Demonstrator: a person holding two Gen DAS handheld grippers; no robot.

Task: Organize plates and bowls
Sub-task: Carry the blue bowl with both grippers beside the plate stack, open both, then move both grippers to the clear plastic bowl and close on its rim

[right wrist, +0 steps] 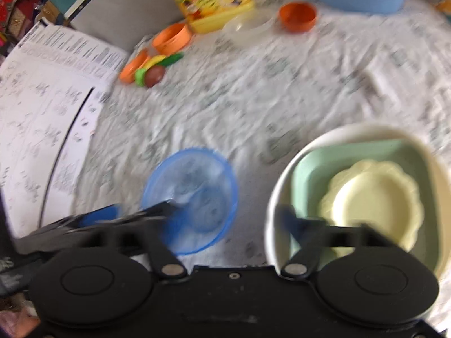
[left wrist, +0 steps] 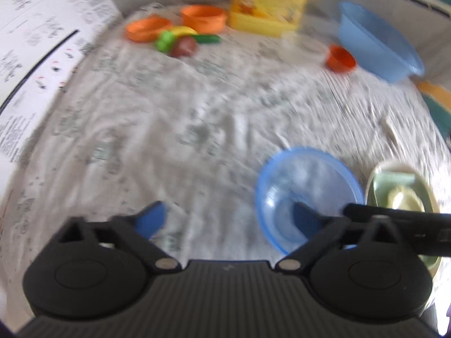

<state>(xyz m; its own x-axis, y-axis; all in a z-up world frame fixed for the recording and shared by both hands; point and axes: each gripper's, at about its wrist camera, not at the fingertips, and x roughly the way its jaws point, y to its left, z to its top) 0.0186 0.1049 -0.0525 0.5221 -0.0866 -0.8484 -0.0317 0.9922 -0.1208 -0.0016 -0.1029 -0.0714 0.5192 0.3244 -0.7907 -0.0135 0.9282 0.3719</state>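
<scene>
Over the wrinkled white printed tablecloth, the left wrist view shows the left gripper spread wide and empty, its right fingertip over the translucent blue plastic bowl. Just right of that bowl sits a white oval dish with a pale green plate inside. Far off lie orange plastic bowls.

From the right wrist view, the right gripper also gapes open, gripping nothing. Between its fingers sits the blue bowl; the white dish holds a green square plate and a cream scalloped plate.
</scene>
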